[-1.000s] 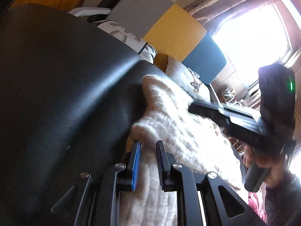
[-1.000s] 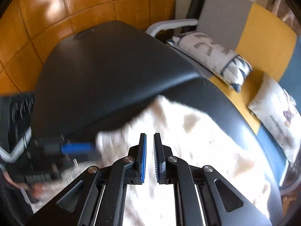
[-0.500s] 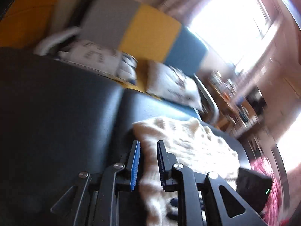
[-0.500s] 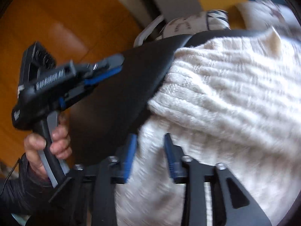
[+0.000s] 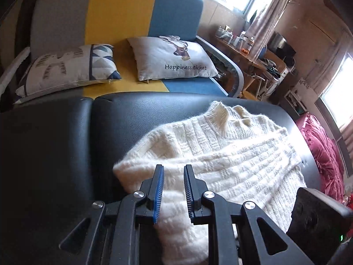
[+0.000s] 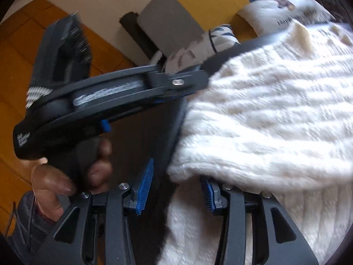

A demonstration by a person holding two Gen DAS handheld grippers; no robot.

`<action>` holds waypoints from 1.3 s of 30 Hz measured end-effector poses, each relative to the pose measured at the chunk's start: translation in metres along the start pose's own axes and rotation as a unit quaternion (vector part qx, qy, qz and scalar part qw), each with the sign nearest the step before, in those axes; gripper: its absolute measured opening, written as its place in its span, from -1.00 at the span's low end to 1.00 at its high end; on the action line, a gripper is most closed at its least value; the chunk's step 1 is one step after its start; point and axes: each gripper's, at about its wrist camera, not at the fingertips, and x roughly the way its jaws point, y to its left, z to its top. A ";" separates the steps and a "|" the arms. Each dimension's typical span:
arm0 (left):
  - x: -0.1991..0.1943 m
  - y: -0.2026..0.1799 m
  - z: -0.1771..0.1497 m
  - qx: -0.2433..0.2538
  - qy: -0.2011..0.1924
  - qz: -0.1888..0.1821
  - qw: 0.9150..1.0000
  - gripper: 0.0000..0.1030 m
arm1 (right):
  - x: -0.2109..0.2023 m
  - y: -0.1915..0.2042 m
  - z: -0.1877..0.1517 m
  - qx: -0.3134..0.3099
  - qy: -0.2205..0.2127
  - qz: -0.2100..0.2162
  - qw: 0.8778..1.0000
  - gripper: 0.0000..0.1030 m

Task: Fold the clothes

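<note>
Right gripper (image 6: 176, 193) has spread wider over the sweater (image 6: 275, 114) — left gripper (image 5: 173, 190) (slightly parted) seemingly grips nothing.

A lived-in home sitting room is seen: a grey, yellow and blue sofa (image 5: 123, 11) set with printed cushions (image 5: 174, 59), a curtained window (image 5: 262, 6), a cluttered wooden side table (image 5: 249, 55), red bedding (image 5: 324, 154) and orange floor tiles (image 6: 15, 70).
</note>
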 end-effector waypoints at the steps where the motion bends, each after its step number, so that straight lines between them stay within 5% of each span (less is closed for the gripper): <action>1: 0.003 0.002 0.001 0.002 0.005 0.005 1.000 -0.66 | 0.004 0.001 0.000 -0.003 0.006 0.006 1.000 -0.14; 6: 0.012 0.015 0.001 0.013 0.037 -0.013 0.999 -0.67 | 0.004 0.001 0.000 -0.045 0.030 0.047 0.997 -0.09; 17: 0.036 0.026 0.010 0.027 0.070 0.026 0.997 -0.66 | 0.014 0.006 0.003 -0.106 0.105 0.076 0.986 -0.09; 25: 0.001 0.020 0.003 0.003 0.022 0.018 1.000 -0.66 | -0.045 0.008 -0.013 -0.170 0.130 0.040 0.976 -0.07; 31: -0.021 -0.004 -0.024 -0.032 -0.010 -0.029 0.999 -0.66 | -0.108 -0.024 0.010 -0.213 0.078 -0.109 0.968 -0.07; 34: -0.012 -0.021 -0.038 -0.026 -0.001 -0.007 1.000 -0.66 | -0.138 -0.041 0.021 -0.231 0.053 -0.183 0.954 -0.07; 39: 0.009 -0.030 -0.054 -0.013 0.007 0.052 0.999 -0.65 | -0.116 -0.100 0.040 -0.202 0.091 -0.280 0.934 -0.09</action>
